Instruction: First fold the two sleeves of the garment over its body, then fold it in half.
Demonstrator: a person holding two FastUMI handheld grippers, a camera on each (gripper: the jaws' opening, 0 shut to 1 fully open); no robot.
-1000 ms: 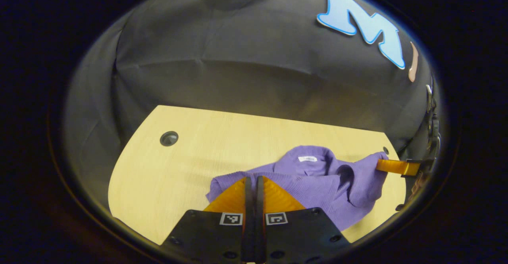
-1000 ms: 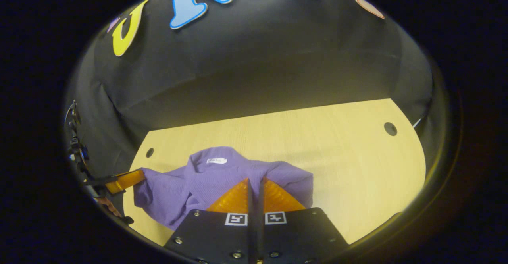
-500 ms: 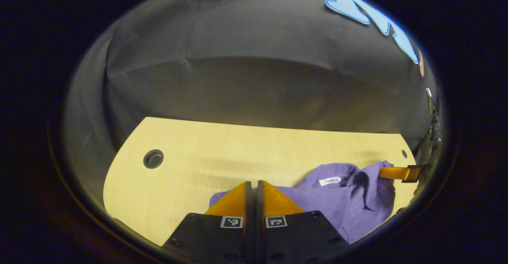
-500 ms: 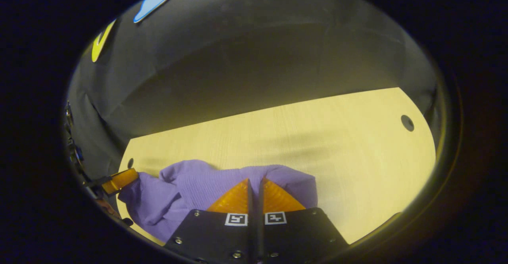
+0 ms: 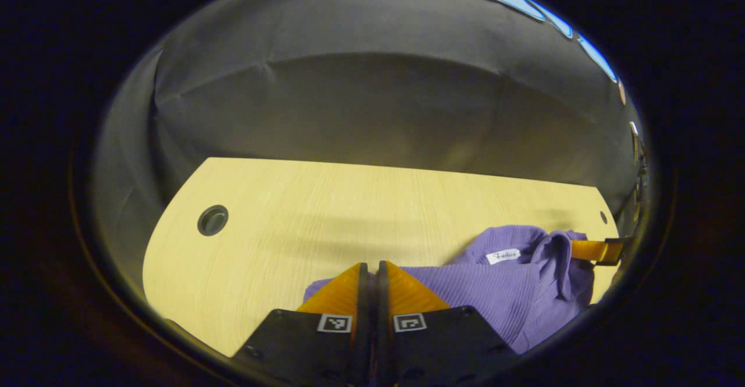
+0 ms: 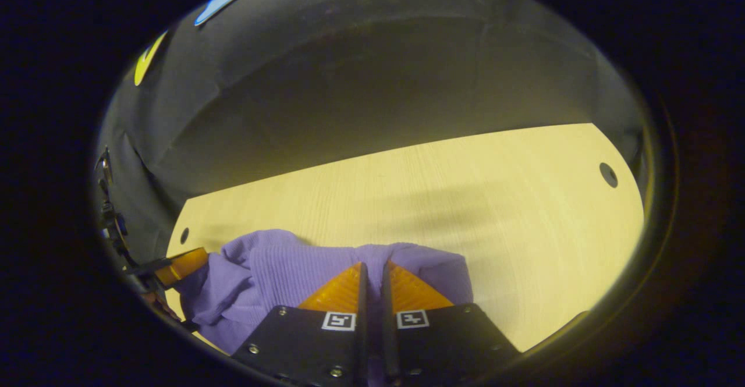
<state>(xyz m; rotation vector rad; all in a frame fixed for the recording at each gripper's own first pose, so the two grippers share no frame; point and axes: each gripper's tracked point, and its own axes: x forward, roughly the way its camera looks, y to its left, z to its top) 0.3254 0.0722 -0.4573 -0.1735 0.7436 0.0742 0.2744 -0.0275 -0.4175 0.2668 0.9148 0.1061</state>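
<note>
- Purple garment (image 5: 500, 294) lies bunched on the light wooden table (image 5: 302, 212), near its front edge; white neck label (image 5: 503, 256) faces up in the left gripper view.
- Left gripper (image 5: 372, 267): orange fingers (image 5: 340, 294) pressed together, purple fabric pinched at the tips.
- Right gripper (image 6: 371, 267): fingers (image 6: 416, 291) nearly together, a slim gap between them, cloth caught there.
- Each gripper shows at the garment's far end in the other's view.
- Round grommet hole (image 5: 212, 220) in the table, well apart from the garment.
</note>
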